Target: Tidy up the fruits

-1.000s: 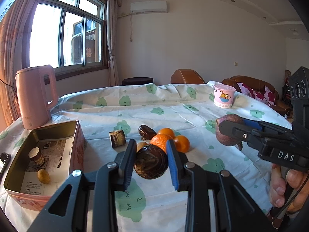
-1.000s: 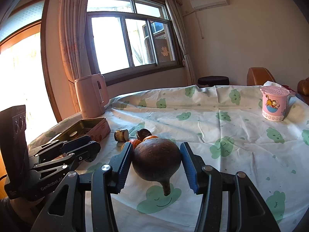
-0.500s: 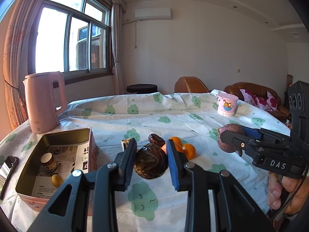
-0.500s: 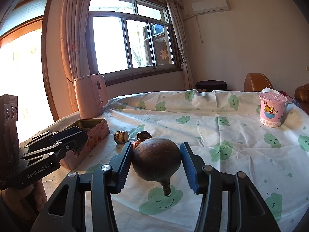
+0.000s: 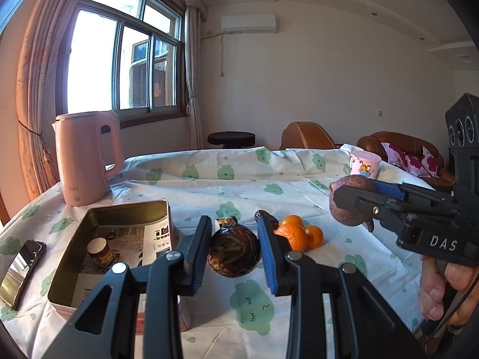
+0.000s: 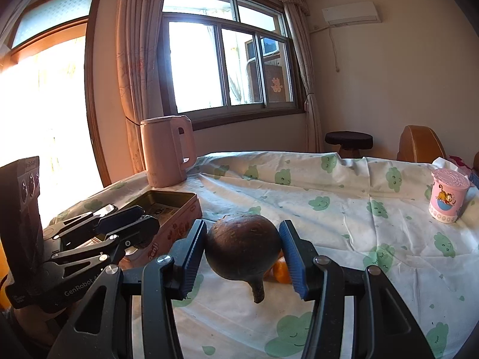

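Two fruits are in transit, each clamped in its own tool: the left tool grips a dark, wrinkled brown fruit between its blue pads, and the right tool grips a larger round dark fruit whose stalk points down. Compared with a second ago, both tools have risen off the surface and swung toward the tin box, which now lies closer in both views, just left of the left tool's load. Judged from this, the carry stage is under way and the drop into the box is next. The oranges remain on the cloth just behind the left tool, near a dark fruit half hidden by its pad. The box, lined with printed paper, holds a short brown cylindrical piece; other contents are hidden by its wall. Beyond stand a pink kettle, a phone and a pink cup.
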Demonstrator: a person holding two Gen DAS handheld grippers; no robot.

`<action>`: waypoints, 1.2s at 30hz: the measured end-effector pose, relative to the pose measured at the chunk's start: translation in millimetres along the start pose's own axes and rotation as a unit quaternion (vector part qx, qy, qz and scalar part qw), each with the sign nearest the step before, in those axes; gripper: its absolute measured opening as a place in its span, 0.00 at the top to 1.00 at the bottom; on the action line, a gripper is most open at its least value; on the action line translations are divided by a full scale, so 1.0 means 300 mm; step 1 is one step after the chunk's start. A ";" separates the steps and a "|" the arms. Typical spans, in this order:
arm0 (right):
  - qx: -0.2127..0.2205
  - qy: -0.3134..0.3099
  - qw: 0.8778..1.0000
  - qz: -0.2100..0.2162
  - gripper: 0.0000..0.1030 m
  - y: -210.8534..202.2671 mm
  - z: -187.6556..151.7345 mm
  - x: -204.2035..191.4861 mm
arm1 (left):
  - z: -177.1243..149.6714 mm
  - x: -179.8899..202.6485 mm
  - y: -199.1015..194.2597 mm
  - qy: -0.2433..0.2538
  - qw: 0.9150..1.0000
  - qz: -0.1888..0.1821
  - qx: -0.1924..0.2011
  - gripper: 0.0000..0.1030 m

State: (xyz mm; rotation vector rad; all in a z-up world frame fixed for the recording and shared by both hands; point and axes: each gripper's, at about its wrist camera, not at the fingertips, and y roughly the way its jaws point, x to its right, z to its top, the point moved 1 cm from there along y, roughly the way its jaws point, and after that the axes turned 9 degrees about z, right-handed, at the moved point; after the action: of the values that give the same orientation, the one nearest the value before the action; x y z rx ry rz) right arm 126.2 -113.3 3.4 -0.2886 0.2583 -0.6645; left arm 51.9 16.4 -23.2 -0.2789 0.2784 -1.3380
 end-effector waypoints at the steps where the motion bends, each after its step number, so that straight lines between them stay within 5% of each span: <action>1: 0.000 -0.001 1.000 0.003 0.49 0.007 0.009 -0.006 | 0.001 -0.010 0.001 -0.002 1.000 0.002 -0.001 0.68; 36: -0.041 -0.046 0.997 0.056 0.49 0.272 0.137 -0.218 | -0.026 -0.283 0.027 -0.033 0.996 0.079 -0.026 0.68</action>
State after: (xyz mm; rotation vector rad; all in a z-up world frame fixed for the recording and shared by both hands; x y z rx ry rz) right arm 136.2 -3.2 22.9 -0.3790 0.2118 -0.5287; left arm 38.8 100.7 -30.1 -0.3371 0.2741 -1.1637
